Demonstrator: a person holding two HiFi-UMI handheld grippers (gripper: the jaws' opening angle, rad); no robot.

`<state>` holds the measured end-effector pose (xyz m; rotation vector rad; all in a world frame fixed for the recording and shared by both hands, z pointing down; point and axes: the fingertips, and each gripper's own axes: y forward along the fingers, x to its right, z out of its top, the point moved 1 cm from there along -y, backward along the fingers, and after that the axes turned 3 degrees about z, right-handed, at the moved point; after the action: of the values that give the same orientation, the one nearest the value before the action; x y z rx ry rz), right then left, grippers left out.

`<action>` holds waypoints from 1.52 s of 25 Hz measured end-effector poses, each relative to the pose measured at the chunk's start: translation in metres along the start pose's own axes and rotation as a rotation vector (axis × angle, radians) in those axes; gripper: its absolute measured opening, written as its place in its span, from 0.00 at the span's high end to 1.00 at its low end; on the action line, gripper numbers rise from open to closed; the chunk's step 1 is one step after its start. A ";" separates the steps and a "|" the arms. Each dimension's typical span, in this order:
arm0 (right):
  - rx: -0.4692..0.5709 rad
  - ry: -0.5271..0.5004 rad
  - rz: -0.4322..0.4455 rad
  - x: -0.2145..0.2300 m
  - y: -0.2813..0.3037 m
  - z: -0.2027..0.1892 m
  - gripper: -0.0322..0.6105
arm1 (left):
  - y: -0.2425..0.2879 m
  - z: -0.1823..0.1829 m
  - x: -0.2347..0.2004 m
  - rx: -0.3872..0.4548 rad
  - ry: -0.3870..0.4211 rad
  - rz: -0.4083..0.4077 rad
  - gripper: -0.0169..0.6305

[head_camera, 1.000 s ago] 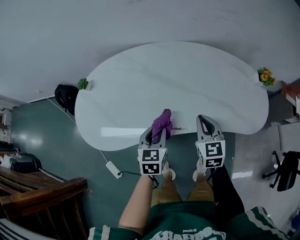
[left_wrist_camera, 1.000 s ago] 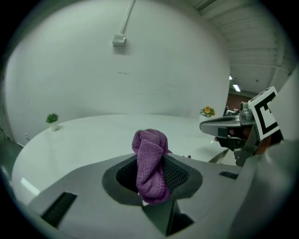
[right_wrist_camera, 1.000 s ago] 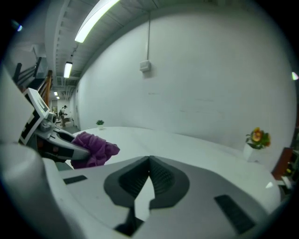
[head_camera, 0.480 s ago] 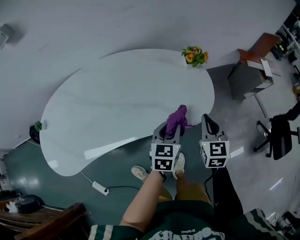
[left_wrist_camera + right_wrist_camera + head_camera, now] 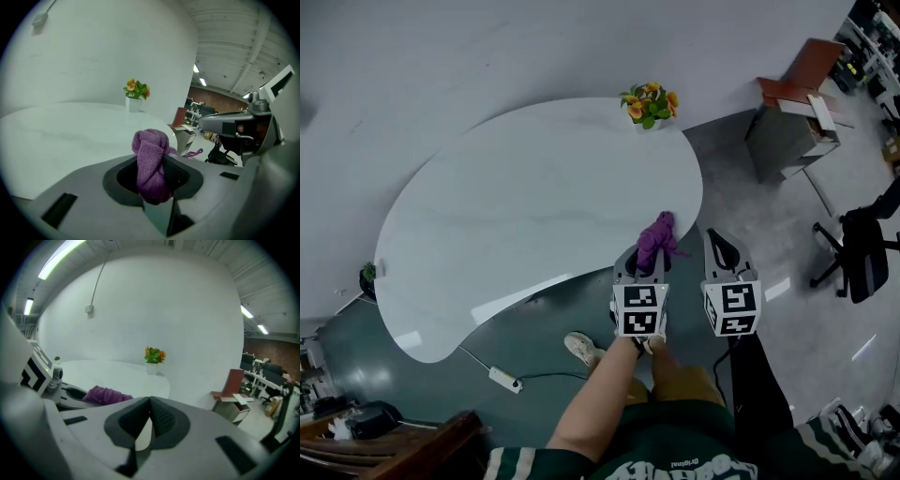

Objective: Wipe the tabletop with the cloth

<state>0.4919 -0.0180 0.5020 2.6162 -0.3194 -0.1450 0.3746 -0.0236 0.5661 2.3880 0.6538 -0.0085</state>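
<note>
Two tongs, one cloth, one desk.
The left tongs [image 5: 643, 261] pinch the cloth [image 5: 657, 234] tight, and the right tongs [image 5: 721, 247] are closed with nothing in them. The cloth is purple, fuzzy and bunched into a lump, and it sticks up from the tongs at the near edge of the white desk [image 5: 516, 202]. One pot of orange flowers [image 5: 649, 103] stands at the far edge. One tiny green plant [image 5: 367, 275] sits at the left end. The words on the green shirt [image 5: 670, 464] are too small to read.
</note>
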 end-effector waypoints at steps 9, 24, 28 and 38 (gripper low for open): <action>-0.004 -0.055 0.091 -0.064 0.019 0.007 0.95 | -0.029 -0.013 -0.056 0.024 -0.035 0.064 0.80; 0.015 -0.123 0.210 -0.254 0.045 0.036 0.95 | -0.138 -0.063 -0.227 0.032 -0.101 0.202 0.80; 0.021 -0.145 0.263 -0.318 0.050 0.041 0.95 | -0.177 -0.083 -0.272 0.038 -0.118 0.246 0.80; 0.041 -0.207 0.402 -0.471 0.056 0.054 0.95 | -0.276 -0.133 -0.374 0.045 -0.167 0.350 0.80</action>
<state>0.0165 0.0277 0.5031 2.5204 -0.9177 -0.2716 -0.0998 0.0688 0.5699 2.4811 0.1557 -0.0725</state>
